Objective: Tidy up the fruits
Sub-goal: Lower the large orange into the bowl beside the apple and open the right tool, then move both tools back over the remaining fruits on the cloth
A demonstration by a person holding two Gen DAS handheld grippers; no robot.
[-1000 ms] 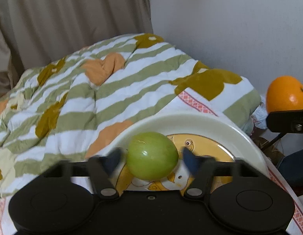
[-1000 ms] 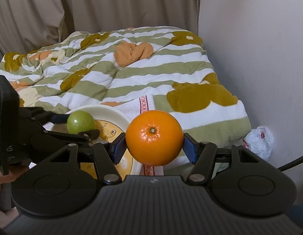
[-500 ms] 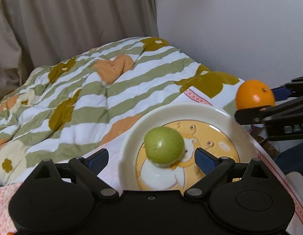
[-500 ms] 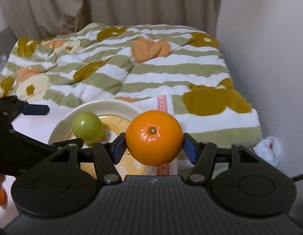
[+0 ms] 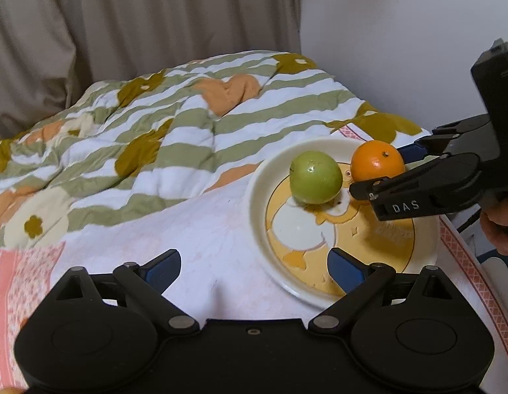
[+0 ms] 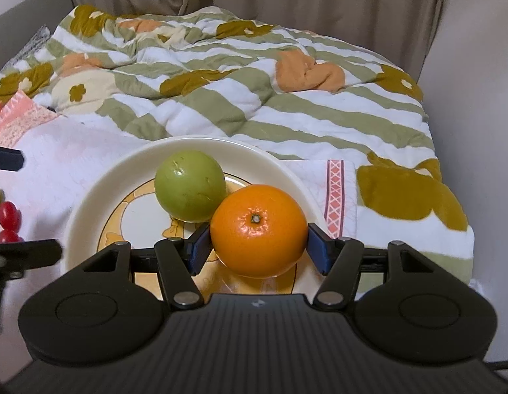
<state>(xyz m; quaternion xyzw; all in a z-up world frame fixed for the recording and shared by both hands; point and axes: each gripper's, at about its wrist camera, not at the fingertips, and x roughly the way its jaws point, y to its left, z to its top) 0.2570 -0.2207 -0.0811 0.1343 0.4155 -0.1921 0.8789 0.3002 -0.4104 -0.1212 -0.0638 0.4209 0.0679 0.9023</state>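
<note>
The green fruit (image 6: pixel 190 185) is already lying on the plate (image 6: pixel 90 203) on the bed, the right tool (image 6: pixel 259 246) is holding the orange (image 6: pixel 258 229) clamped over it, the left tool (image 5: pixel 254 264) is gaping empty, and red fruits (image 6: pixel 8 221) are waiting at left.

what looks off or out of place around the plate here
Nothing is spilled or damaged. The plate sits on soft bedding, not a firm surface, and small red fruits still lie loose to its left, off the plate.
</note>
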